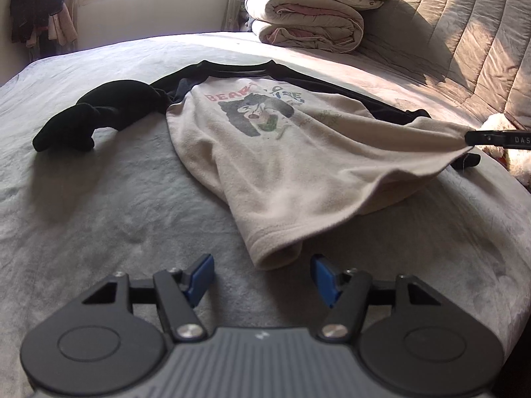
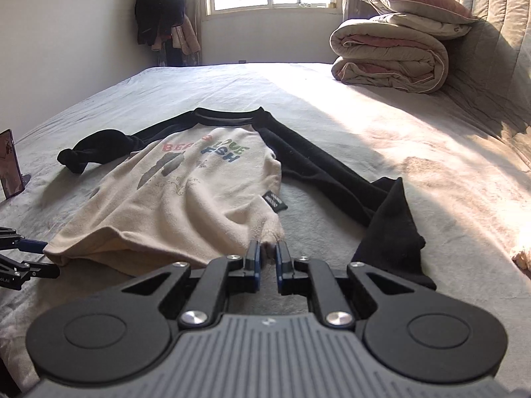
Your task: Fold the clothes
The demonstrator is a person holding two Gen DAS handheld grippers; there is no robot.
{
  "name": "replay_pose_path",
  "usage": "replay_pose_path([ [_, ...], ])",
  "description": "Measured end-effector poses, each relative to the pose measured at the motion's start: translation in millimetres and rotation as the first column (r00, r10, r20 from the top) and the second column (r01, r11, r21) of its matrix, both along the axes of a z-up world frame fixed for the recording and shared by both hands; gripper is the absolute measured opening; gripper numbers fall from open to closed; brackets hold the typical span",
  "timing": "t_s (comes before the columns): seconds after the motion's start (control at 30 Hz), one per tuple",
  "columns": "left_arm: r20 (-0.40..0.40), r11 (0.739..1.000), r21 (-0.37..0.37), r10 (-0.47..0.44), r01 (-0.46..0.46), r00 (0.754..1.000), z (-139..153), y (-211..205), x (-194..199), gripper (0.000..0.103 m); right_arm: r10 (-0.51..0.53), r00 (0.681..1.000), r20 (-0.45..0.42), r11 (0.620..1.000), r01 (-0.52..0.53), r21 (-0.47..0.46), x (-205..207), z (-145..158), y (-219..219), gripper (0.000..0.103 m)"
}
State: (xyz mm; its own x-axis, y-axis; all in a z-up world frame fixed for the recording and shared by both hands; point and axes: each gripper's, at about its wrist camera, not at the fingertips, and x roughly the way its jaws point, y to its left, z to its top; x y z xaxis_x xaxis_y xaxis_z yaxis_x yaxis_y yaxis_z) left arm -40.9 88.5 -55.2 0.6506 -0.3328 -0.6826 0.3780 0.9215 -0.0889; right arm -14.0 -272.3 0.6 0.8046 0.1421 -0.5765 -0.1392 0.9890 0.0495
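Observation:
A cream sweatshirt (image 1: 265, 139) with a bear print and black sleeves lies face up on the grey bed (image 1: 99, 219). One black sleeve (image 1: 99, 116) is bunched at the left; the other sleeve (image 2: 332, 172) runs down the right side. My right gripper (image 2: 267, 248) is shut on a bottom corner of the sweatshirt (image 2: 186, 199) and lifts the hem a little; it also shows as the right gripper (image 1: 468, 139) at the picture's edge. My left gripper (image 1: 262, 265) stands open, its blue pads on either side of the other hem corner without pressing on it.
A folded quilt (image 2: 388, 59) with a pillow on top sits at the far right by the padded headboard (image 1: 464, 33). A white plush toy (image 1: 511, 152) lies at the right edge. A phone on a stand (image 2: 11, 162) stands at the left. Clothes (image 2: 159, 10) hang beside the window.

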Motion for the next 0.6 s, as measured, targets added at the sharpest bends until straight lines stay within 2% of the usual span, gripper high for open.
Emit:
replay_pose_path([
  [0.17, 0.013, 0.999, 0.001, -0.043, 0.043, 0.999, 3, -9, -7, 0.063, -0.078, 0.997, -0.030, 0.997, 0.077, -0.016, 12, -9, -29, 0.010],
  [0.27, -0.020, 0.995, -0.093, -0.046, 0.044, 0.999, 5, -4, -2, 0.062, -0.117, 0.991, -0.068, 0.993, 0.115, -0.031, 26, -21, -41, 0.010],
  [0.37, -0.086, 0.969, -0.245, 0.014, -0.035, 0.996, 1, 13, 14, 0.060, -0.137, 0.985, -0.103, 0.991, 0.135, -0.028, 38, -33, -47, 0.010],
  [0.47, -0.147, 0.923, -0.361, 0.085, -0.133, 0.986, -4, 32, 24, 0.054, -0.143, 0.983, -0.115, 0.989, 0.140, -0.039, 43, -42, -50, 0.009],
  [0.5, -0.161, 0.912, -0.379, 0.104, -0.159, 0.981, -6, 36, 27, 0.052, -0.142, 0.983, -0.117, 0.990, 0.139, -0.036, 44, -43, -51, 0.009],
  [0.57, -0.183, 0.903, -0.379, 0.142, -0.203, 0.973, -9, 42, 30, 0.039, -0.141, 0.983, -0.118, 0.990, 0.138, -0.031, 44, -44, -52, 0.009],
  [0.6, -0.186, 0.905, -0.364, 0.160, -0.219, 0.969, -10, 43, 31, 0.037, -0.140, 0.983, -0.118, 0.990, 0.137, -0.032, 44, -44, -52, 0.009],
])
